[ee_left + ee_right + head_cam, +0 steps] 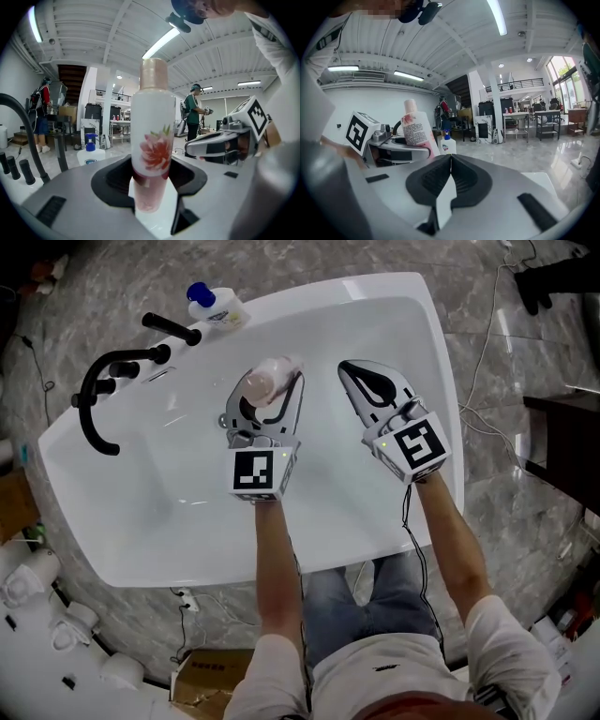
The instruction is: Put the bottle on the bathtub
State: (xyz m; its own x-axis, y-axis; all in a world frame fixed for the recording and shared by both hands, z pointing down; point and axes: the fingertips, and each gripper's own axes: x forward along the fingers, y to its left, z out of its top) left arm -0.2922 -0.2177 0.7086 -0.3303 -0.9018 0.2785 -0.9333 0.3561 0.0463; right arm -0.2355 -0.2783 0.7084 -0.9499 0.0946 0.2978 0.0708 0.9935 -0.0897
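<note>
A white bottle with a pink cap and a red flower print (153, 140) stands upright between the jaws of my left gripper (152, 197), which is shut on its pink lower part. From the head view the bottle (267, 381) shows cap-up over the middle of the white bathtub (122, 502), held by the left gripper (267, 399). My right gripper (366, 381) hovers beside it to the right, shut with nothing in it; its jaws meet in the right gripper view (450, 157), where the bottle (416, 127) appears at the left.
A black tap with a curved spout (98, 395) and handles sits on the tub's far left rim. A white pump bottle with a blue top (214, 306) stands on the rim behind it. Grey marble floor surrounds the tub; boxes and white fittings (37, 587) lie lower left.
</note>
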